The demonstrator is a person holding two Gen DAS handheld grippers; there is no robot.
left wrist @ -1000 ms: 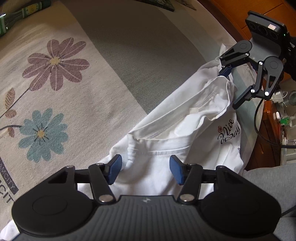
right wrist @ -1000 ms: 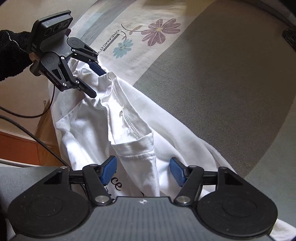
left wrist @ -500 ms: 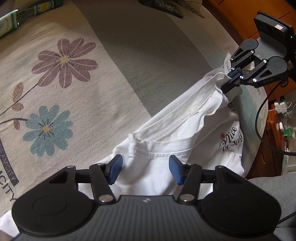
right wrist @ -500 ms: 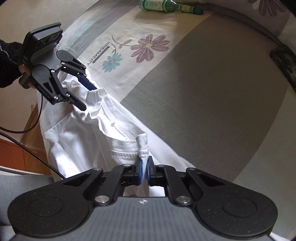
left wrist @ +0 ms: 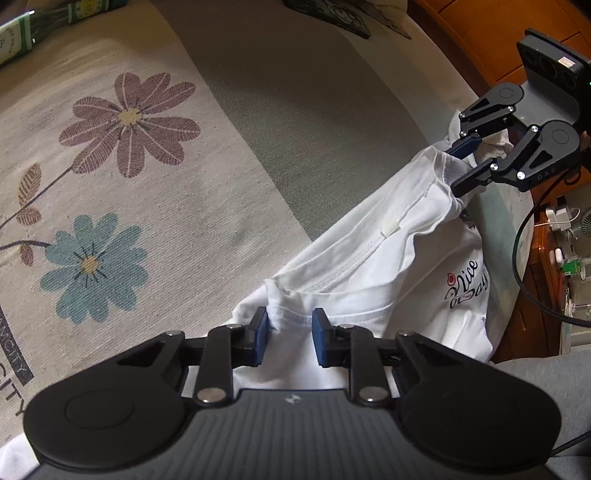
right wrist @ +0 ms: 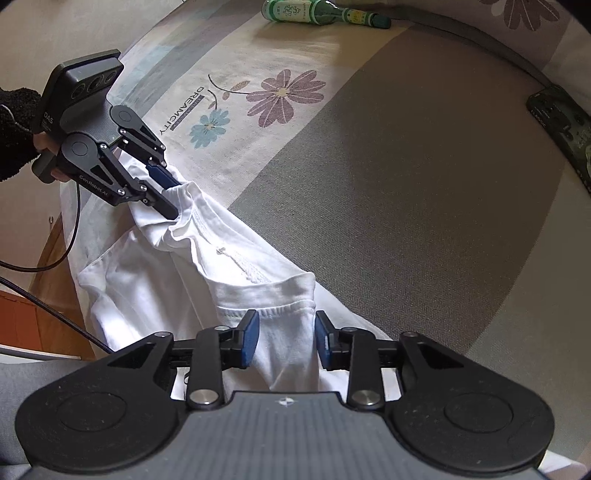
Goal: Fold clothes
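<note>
A white T-shirt (left wrist: 388,266) with a "Nice Day" print (left wrist: 467,280) lies crumpled at the near edge of a flowered bedspread (left wrist: 129,118). My left gripper (left wrist: 290,332) points down at one shoulder by the collar. Its jaws are closing, a fold of the fabric stands between the blue pads, and a gap still shows. The right wrist view has the same gripper (right wrist: 171,195) at the upper left, with cloth bunched at its tips. My right gripper (right wrist: 284,334) stands over the other shoulder of the T-shirt (right wrist: 177,280). Its jaws are opening with fabric upright between the pads. It is also at the upper right of the left wrist view (left wrist: 460,166).
A green glass bottle (right wrist: 321,11) lies at the far side of the bedspread. A dark flat object (right wrist: 561,122) rests at the right edge. Wooden furniture (left wrist: 498,37) and a black cable (left wrist: 524,258) lie beyond the bed's edge. A hand in a black sleeve (right wrist: 14,136) holds the left gripper.
The left jaws have narrowed around the shirt's shoulder. The right jaws closed on the fabric half a second ago and have since parted, and the cloth there has slackened.
</note>
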